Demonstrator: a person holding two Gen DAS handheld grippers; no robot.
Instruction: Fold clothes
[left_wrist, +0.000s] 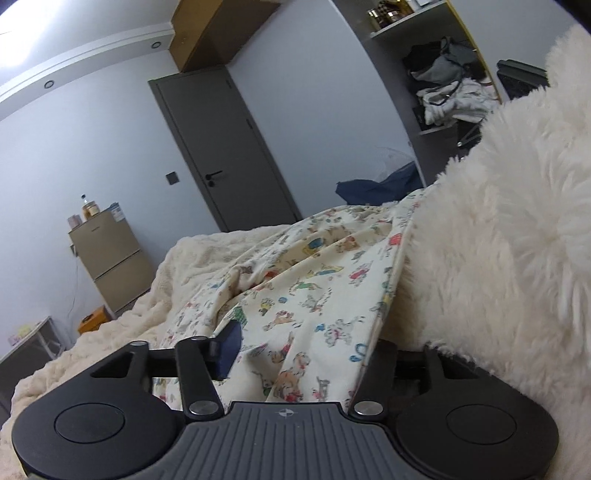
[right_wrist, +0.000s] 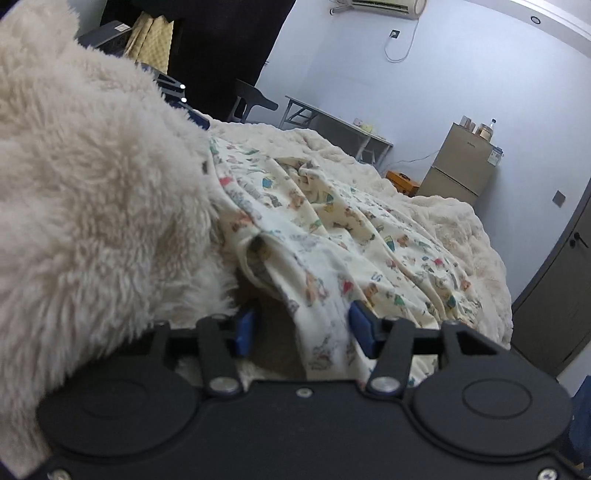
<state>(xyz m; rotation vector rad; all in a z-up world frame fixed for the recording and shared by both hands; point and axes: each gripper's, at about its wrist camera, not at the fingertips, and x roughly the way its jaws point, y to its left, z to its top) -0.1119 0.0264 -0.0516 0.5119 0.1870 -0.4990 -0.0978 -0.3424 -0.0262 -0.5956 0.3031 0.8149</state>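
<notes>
A cream garment printed with small coloured cartoon animals (left_wrist: 317, 280) lies rumpled on a cream plush blanket (left_wrist: 207, 251) that covers the bed. My left gripper (left_wrist: 306, 347) stands open at the garment's near edge. Its left blue pad (left_wrist: 229, 343) shows, and the cloth drapes over the right finger. In the right wrist view the same garment (right_wrist: 332, 221) runs down between the two blue pads (right_wrist: 364, 328) of my right gripper (right_wrist: 304, 328), which is open, the cloth hanging loose against the right pad. Fluffy white fleece (left_wrist: 498, 240), which looks like a sleeve (right_wrist: 92, 184), crowds each view.
A grey door (left_wrist: 229, 147) and a small beige fridge (left_wrist: 110, 258) stand beyond the bed, with an orange box (left_wrist: 94, 319) on the floor. There is a folding table (right_wrist: 340, 125) and a dark chair (right_wrist: 251, 99) at the far side. Shelves with bags (left_wrist: 443, 74) are on the right.
</notes>
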